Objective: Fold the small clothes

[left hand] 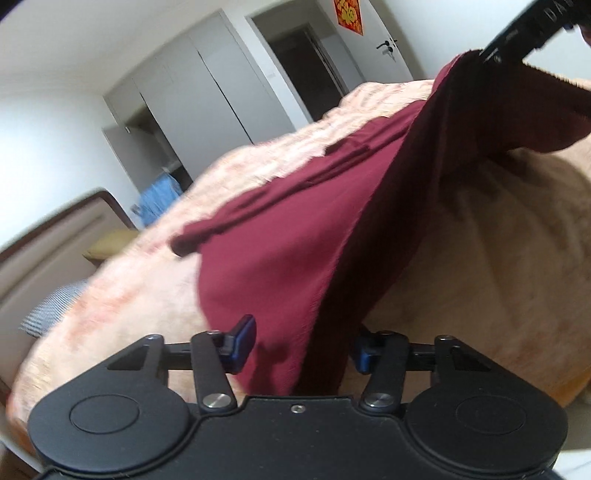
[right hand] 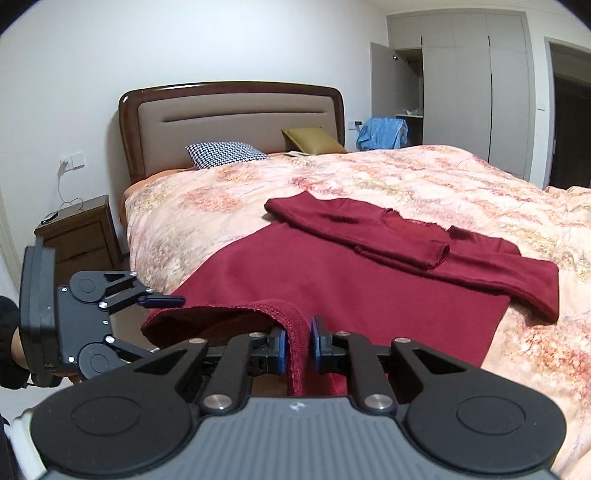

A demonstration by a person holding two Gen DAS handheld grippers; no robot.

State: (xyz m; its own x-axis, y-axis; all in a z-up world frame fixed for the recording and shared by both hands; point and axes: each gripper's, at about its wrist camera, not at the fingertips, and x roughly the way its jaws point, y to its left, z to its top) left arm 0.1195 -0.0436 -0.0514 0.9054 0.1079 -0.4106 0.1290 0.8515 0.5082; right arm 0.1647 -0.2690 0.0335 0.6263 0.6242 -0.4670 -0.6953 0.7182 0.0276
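One dark red knit garment (right hand: 332, 266) spread on bed with pink floral cover (right hand: 424, 177), two pillows, right hand-held gripper (right hand: 297, 343) clenched on its lifted hem, left hand-held gripper (left hand: 301, 345) released around another edge.

Item 1: red paper hanging (left hand: 349, 15) on the white door, carrying a gold character too blurred to read. Item 2: black device (left hand: 532, 26) at the upper right of the left wrist view, showing pale letters "DA", the rest running out of frame. Nothing else is reading legibly.
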